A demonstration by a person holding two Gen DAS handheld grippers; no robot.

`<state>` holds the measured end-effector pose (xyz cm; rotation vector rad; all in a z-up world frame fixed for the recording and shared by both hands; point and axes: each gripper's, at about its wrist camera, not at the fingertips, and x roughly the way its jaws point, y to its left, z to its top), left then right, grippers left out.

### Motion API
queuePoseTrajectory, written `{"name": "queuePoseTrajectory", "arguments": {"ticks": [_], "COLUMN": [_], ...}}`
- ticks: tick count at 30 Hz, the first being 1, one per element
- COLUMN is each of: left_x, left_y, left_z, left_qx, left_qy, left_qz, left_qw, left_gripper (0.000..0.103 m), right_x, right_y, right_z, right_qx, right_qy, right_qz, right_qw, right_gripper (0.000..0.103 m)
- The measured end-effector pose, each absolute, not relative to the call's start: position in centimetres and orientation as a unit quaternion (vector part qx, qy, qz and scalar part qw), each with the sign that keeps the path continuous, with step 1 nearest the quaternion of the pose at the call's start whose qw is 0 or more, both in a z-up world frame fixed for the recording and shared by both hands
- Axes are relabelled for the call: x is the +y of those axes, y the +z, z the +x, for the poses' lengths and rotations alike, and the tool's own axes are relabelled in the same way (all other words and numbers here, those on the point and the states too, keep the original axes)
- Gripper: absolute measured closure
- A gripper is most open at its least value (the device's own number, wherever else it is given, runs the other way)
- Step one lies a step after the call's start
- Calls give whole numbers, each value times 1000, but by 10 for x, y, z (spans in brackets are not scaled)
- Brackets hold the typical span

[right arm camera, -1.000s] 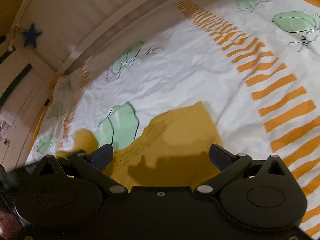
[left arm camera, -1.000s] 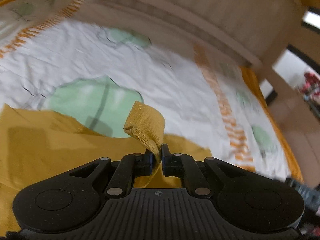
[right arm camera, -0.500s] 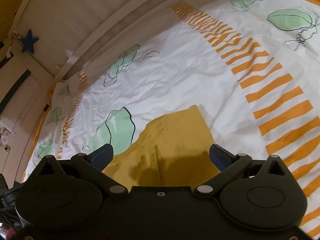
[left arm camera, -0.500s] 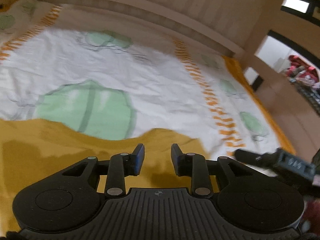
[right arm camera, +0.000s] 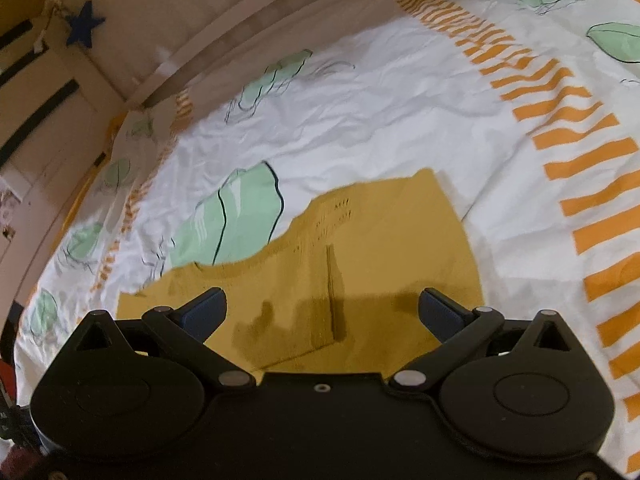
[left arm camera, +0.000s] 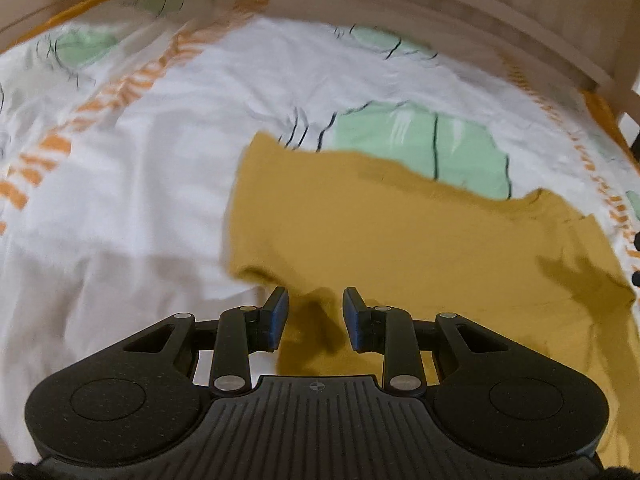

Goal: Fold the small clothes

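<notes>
One mustard-yellow knit garment (left arm camera: 400,232) lies flat on the bed sheet (left arm camera: 140,208), spread out w/ a wavy far edge and a small folded-under lip at its near left corner. Right wrist view shows the same garment (right arm camera: 380,256) w/ a straight vertical crease or layer edge down its middle, rows of small knit holes near the far edge, and a squared corner pointing away.

Left tongs (left arm camera: 315,312) hang just above the garment's near left part, jaws parted by a narrow gap, nothing pinched between them; they've just been opening, cloth now released. Right tongs (right arm camera: 322,312) stand wide apart over the near edge of the garment, gripping nothing; their shadow falls on the fabric.

Sheet is white, crumpled, printed w/ pale green leaf shapes outlined in black and bands of short orange stripes; an orange-yellow layer shows at the bed's edges. Beyond it runs a pale wooden bed rail (left arm camera: 480,12), curved by the lens.

Left view only: blurred left half of the sheet, plus a dark bit at the far right edge, too small to tell. Right view only: a blue star (right arm camera: 84,22) hanging on the pale wall up left, and dark strips on a door or panel beside it.
</notes>
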<state>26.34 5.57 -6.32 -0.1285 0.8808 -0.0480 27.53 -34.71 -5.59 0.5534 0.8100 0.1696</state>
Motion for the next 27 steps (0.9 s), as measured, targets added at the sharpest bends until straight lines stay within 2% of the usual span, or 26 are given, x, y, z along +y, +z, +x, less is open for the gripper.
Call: {"name": "queuePoseTrajectory", "arguments": {"ticks": [8, 13, 21, 23, 27], "left_x": [51, 53, 53, 53, 54], "left_y": [-74, -86, -88, -89, -89], "left_z": [257, 263, 267, 267, 267], "left_qx": [424, 441, 448, 448, 447], "left_qy": [-40, -28, -24, -24, -23], "left_qz": [-67, -98, -101, -101, -101], "left_qw": [902, 892, 888, 888, 888], "left_gripper": [73, 68, 67, 67, 67], "right_x": [-336, -323, -304, -303, -301], "right_y": [-66, -72, -79, -79, -83], "right_z": [277, 279, 285, 290, 304], "right_qx": [379, 374, 377, 377, 392], "right_qy": [100, 120, 128, 123, 119], "right_qz": [245, 225, 187, 186, 198], "right_qw": [887, 892, 898, 899, 890], "right_gripper": [0, 0, 1, 4, 25]}}
